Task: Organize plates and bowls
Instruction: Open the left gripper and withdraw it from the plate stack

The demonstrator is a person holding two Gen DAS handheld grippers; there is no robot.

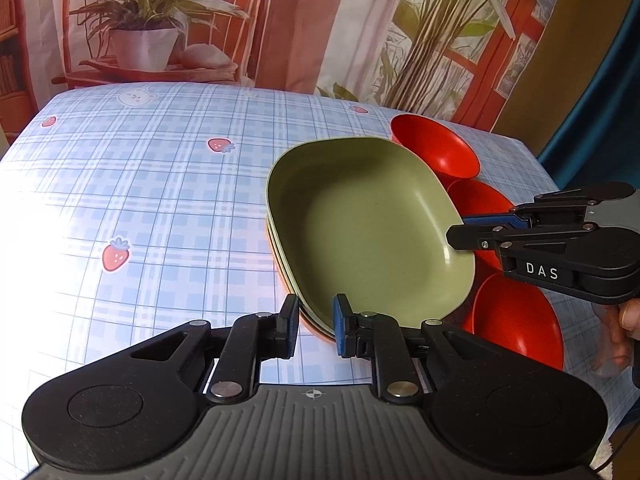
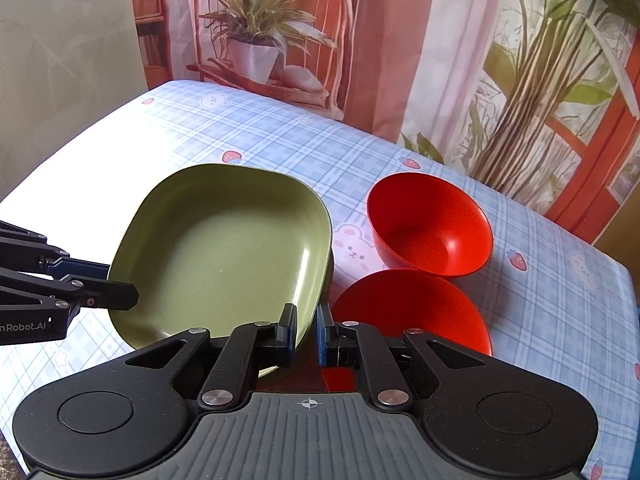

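A stack of green square plates (image 1: 368, 224) with an orange one at the bottom sits on the checked tablecloth. My left gripper (image 1: 316, 324) straddles the stack's near rim, its jaws closed on the plates. My right gripper (image 2: 307, 334) clamps the top green plate (image 2: 224, 248) at its right rim; it shows in the left wrist view (image 1: 460, 232) too. Three red bowls (image 1: 436, 148) (image 1: 480, 200) (image 1: 516, 320) lie right of the stack. In the right wrist view, two of them (image 2: 430, 224) (image 2: 412, 312) show.
The table (image 1: 160, 184) has a blue checked cloth with strawberry prints. A printed backdrop (image 1: 280, 20) with plants hangs behind the far edge. The table's right edge (image 2: 624, 280) lies past the bowls.
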